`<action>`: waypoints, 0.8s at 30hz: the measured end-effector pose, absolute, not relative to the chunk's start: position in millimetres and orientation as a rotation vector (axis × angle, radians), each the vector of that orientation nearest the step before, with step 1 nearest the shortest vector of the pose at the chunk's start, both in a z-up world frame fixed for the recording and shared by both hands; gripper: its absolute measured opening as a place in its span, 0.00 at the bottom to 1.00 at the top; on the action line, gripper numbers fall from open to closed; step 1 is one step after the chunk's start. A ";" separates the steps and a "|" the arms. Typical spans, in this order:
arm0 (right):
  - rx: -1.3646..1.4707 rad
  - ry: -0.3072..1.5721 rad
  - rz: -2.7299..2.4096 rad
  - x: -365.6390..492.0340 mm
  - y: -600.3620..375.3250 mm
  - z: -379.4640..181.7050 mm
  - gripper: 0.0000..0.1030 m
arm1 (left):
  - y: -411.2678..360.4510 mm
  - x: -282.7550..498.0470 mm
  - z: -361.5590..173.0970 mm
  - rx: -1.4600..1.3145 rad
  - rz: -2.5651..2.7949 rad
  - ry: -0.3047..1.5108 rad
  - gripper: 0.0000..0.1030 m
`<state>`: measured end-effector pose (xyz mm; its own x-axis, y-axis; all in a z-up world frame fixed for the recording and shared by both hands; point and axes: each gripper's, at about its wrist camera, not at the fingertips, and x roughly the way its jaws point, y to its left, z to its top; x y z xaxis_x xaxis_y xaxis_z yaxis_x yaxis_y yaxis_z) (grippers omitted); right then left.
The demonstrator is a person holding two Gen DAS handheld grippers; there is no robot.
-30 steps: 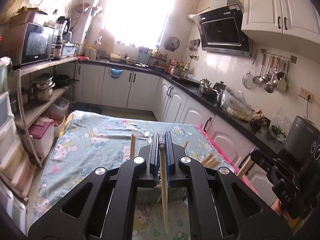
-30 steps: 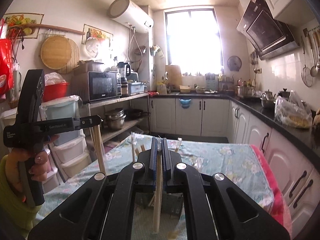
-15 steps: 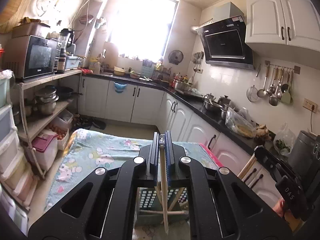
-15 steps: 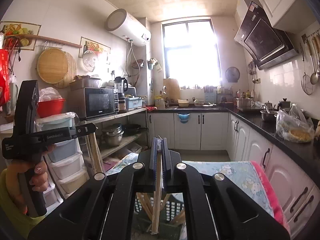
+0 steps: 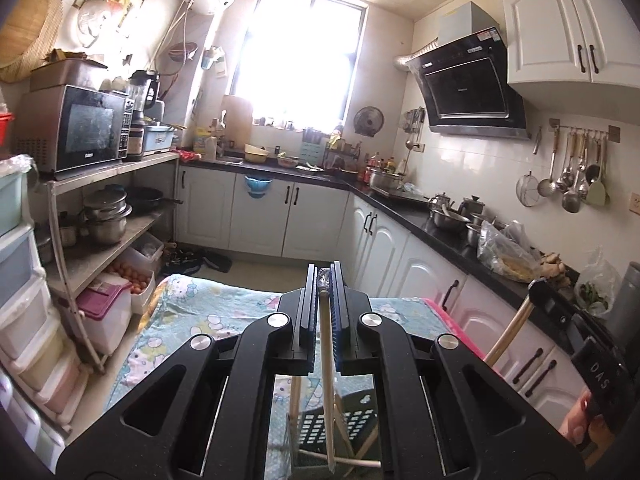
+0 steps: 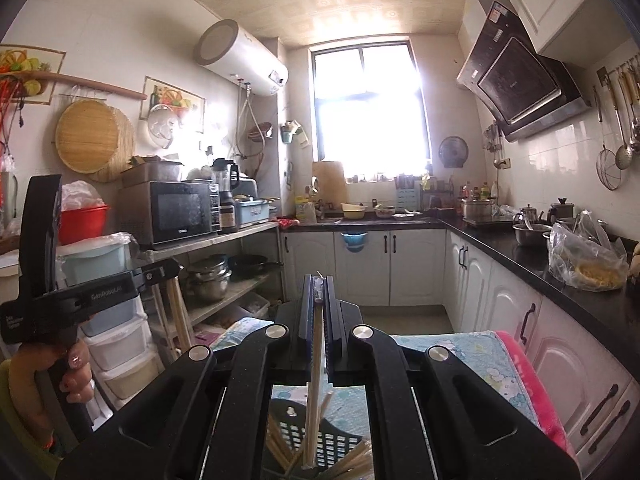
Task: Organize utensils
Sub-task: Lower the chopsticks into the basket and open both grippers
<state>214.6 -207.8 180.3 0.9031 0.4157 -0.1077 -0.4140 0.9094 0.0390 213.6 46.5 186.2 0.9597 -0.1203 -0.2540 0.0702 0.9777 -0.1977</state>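
A wooden chopstick point(image 5: 326, 364) is clamped upright between the closed jaws of the left gripper point(image 5: 323, 300), its lower end hanging over a dark slotted basket point(image 5: 340, 420) seen below. A second chopstick point(image 6: 315, 376) is pinched the same way in the closed right gripper point(image 6: 318, 300), its tip reaching down among more chopsticks point(image 6: 348, 466) that are fanned out in the same basket point(image 6: 304, 440). The basket is stood on a table covered with a light blue cartoon-print cloth point(image 5: 208, 320), with a pink edge on the side toward the white cabinets.

The step in hand appears to be the carrying of one chopstick in each gripper, held above the basket; whether they are being taken out or put in cannot be told. The next move is judged to call for a steady, vertical hold, so that neither stick is caught on the loose ones below, and for a clear destination to be picked.

Around the table a crowded kitchen is seen: a microwave point(image 5: 76, 128) on a shelf, a bright window point(image 5: 296, 64), a black range hood point(image 5: 468, 88).
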 end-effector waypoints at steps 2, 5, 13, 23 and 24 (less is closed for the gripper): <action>0.020 0.131 0.420 221.7 -208.4 173.8 0.04 | 47.0 218.8 178.8 -0.196 -0.094 0.273 0.03; 0.023 0.157 0.409 230.0 -209.2 163.9 0.04 | 47.7 224.5 170.1 -0.199 -0.082 0.276 0.03; 0.049 0.212 0.408 236.8 -209.0 144.6 0.05 | 45.4 232.2 153.2 -0.197 -0.089 0.310 0.03; 0.059 0.252 0.403 227.1 -212.1 130.7 0.17 | 44.9 221.4 133.8 -0.203 -0.105 0.370 0.19; 0.059 0.254 0.402 224.3 -212.6 128.6 0.17 | 45.3 220.0 131.7 -0.207 -0.106 0.377 0.21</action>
